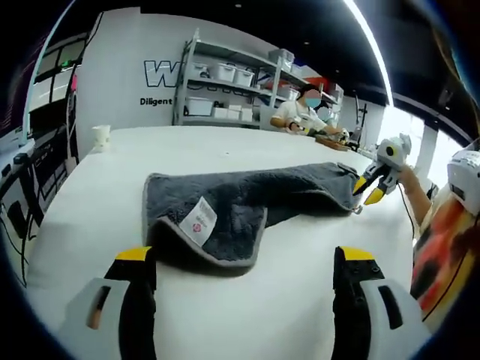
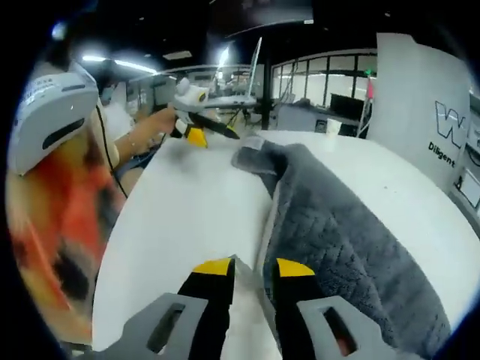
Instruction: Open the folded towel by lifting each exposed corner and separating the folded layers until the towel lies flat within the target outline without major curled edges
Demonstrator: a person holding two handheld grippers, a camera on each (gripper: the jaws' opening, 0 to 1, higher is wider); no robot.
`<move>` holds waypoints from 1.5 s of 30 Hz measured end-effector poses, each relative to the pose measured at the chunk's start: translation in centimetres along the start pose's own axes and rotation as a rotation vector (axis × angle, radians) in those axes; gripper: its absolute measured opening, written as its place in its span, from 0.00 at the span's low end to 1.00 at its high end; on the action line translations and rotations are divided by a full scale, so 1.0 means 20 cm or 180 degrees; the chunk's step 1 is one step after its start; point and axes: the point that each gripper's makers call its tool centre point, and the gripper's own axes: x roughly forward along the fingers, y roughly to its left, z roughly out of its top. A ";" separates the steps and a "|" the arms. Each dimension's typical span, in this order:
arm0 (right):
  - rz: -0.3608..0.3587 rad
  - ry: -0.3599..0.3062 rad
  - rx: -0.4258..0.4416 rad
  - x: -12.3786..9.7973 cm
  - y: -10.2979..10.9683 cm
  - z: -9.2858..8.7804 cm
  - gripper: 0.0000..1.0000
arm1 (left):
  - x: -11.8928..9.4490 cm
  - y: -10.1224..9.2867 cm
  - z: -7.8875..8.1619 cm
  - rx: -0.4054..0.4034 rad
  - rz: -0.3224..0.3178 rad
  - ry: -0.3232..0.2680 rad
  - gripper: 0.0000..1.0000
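Room: behind your white table (image 1: 225,150) you have a white wall with dark lettering, metal shelving (image 1: 232,82) loaded with white bins, and a seated person (image 1: 300,112) at the far end; a white cup (image 1: 100,138) stands near the table's far left corner.

Left jaws: your left gripper (image 1: 244,259) has its yellow-tipped jaws spread wide apart, holding nothing, hovering over bare table just short of the towel's near edge.

Right jaws: your right gripper (image 2: 253,268) has its jaws drawn close together on the towel's light grey hem, which runs up between the two yellow tips; the same gripper appears at the towel's far right corner in the left gripper view (image 1: 373,186).

Towel position: your grey towel (image 1: 247,206) lies across the middle of the table, stretched from the left gripper's side out to the right gripper.

Towel look: dark grey, nubby and quilted in texture, with a paler grey bound edge all round.

Towel folds: it is doubled over, with an upper layer lying on a lower one; the near corner hangs in a rounded flap toward the left jaws, and the surface is rumpled with soft ridges.

Label: a white tag (image 1: 198,220) with a small red mark sits on the near flap.

Right end: in the right gripper view the towel (image 2: 345,225) humps up and its far corner curls.
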 end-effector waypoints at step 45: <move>-0.0748 -0.0358 0.0726 -0.23 -0.11 -0.08 0.99 | 0.18 0.06 -0.06 -0.0597 0.0113 0.0053 0.30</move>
